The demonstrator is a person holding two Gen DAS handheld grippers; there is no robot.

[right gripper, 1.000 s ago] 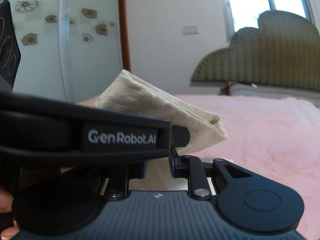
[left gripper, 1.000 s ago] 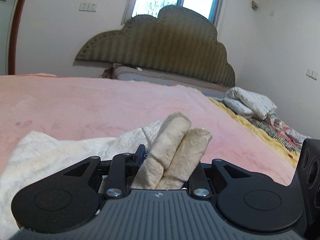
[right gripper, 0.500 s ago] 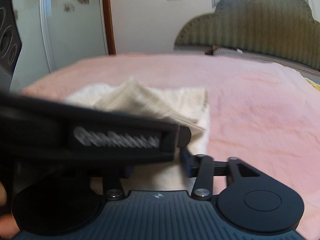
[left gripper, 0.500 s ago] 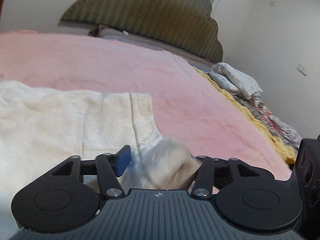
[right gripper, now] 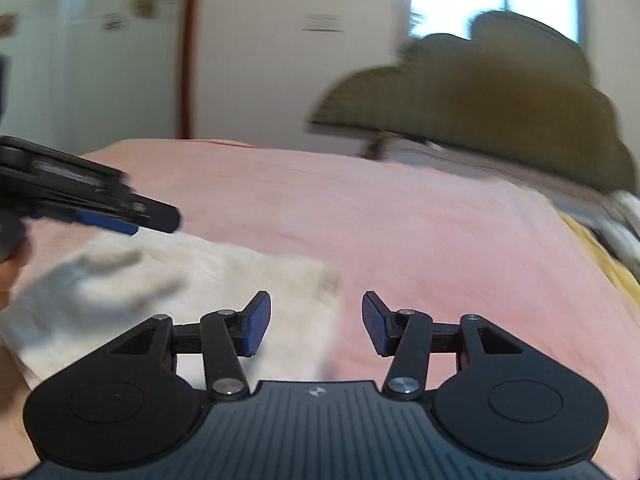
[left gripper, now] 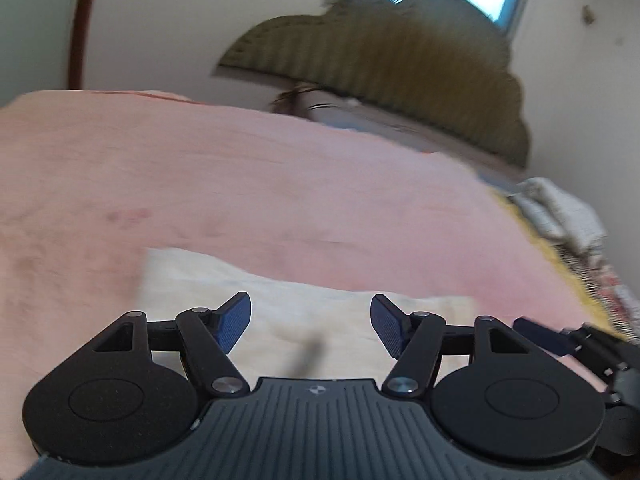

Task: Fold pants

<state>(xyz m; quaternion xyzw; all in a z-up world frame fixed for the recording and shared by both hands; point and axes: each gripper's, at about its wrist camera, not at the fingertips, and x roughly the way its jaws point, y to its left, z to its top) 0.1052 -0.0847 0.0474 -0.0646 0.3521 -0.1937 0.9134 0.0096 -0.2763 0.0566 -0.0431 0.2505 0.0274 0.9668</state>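
Observation:
The cream pants (left gripper: 200,276) lie folded flat on the pink bedspread (left gripper: 280,184). My left gripper (left gripper: 310,326) hovers over their near part. Its jaws are opening and nothing is between the blue pads. In the right wrist view the pants (right gripper: 224,272) lie to the left, blurred by motion. My right gripper (right gripper: 316,328) is open over their right edge, holding nothing. The left gripper (right gripper: 160,216) shows from the side above the pants' far left. The right gripper (left gripper: 532,330) pokes in at the right edge of the left wrist view.
The bed runs back to an olive padded headboard (left gripper: 380,60) under a window. A heap of patterned bedding (left gripper: 560,208) and a yellow cover lie along the bed's right side. A hand (right gripper: 6,276) shows at the left edge.
Both grippers have let go of the pants and opened. The fold that they held up has dropped onto the bed. The left gripper has drawn back across the bed.

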